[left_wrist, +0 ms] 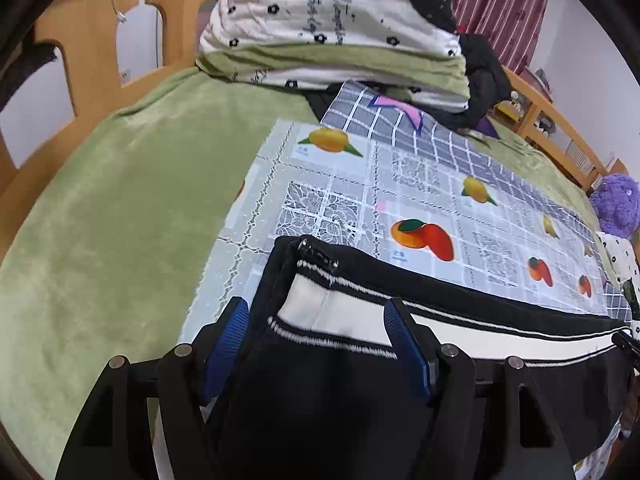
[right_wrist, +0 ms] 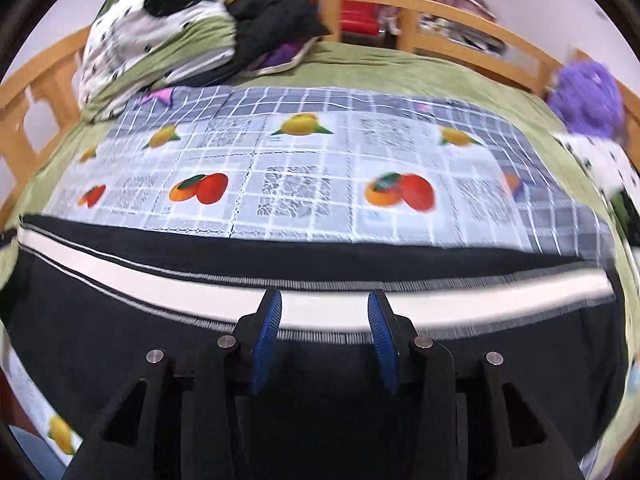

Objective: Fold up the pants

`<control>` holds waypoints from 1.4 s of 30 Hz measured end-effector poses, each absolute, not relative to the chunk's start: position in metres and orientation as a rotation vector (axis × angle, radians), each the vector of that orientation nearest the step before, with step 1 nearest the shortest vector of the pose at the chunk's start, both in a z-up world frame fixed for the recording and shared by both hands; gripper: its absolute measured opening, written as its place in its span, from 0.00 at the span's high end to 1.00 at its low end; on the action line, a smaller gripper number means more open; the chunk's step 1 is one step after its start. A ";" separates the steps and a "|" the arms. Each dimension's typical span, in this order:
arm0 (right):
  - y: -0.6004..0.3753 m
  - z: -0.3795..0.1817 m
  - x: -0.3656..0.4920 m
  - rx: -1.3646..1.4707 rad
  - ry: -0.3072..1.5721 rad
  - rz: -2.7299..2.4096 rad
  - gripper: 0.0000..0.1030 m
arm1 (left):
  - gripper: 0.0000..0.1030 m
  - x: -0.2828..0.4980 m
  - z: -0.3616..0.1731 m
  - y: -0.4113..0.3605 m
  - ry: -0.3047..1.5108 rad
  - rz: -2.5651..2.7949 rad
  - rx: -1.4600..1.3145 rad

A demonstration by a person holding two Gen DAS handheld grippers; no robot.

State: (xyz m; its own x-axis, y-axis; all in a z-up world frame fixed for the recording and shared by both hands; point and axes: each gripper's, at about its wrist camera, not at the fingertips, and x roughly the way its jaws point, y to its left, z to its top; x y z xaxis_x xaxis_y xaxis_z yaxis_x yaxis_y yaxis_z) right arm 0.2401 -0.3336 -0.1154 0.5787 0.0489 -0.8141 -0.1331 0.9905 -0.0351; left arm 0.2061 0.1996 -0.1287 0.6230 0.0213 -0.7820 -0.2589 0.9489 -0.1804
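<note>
Black pants (left_wrist: 320, 400) with a white side stripe lie on a fruit-print cloth (left_wrist: 420, 192) on the bed. In the left wrist view the left gripper (left_wrist: 316, 312) stands open, its blue pads either side of the pants' end with the zipper. In the right wrist view the pants (right_wrist: 120, 312) stretch across the frame, stripe running left to right. The right gripper (right_wrist: 324, 308) is open above the stripe, its jaws apart, nothing held between them.
A green blanket (left_wrist: 112, 216) covers the bed. Folded bedding (left_wrist: 332, 24) and dark clothes (right_wrist: 276, 4) are piled at the head. A purple plush toy (right_wrist: 584, 96) sits at the right. A wooden bed rail (right_wrist: 440, 12) surrounds the bed.
</note>
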 end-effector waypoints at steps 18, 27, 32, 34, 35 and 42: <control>-0.289 -0.173 0.300 -0.469 1.040 0.401 0.97 | 0.83 0.237 -0.145 0.202 0.917 0.140 -0.265; -0.300 -0.155 0.313 -0.295 0.929 0.355 0.97 | 0.84 0.243 -0.140 0.217 0.876 0.163 -0.325; -0.300 -0.178 0.320 -0.282 0.953 0.314 0.91 | 0.77 0.246 -0.156 0.210 0.943 0.200 -0.283; -0.309 -0.168 0.317 -0.230 0.963 0.313 0.87 | 0.70 0.243 -0.152 0.207 0.958 0.222 -0.258; -0.323 -0.157 0.310 -0.195 0.940 0.294 0.87 | 0.65 0.240 -0.148 0.205 0.958 0.233 -0.240; -0.414 -0.143 0.288 -0.183 0.881 -0.015 0.69 | 0.39 0.241 -0.125 0.164 0.866 0.116 -0.164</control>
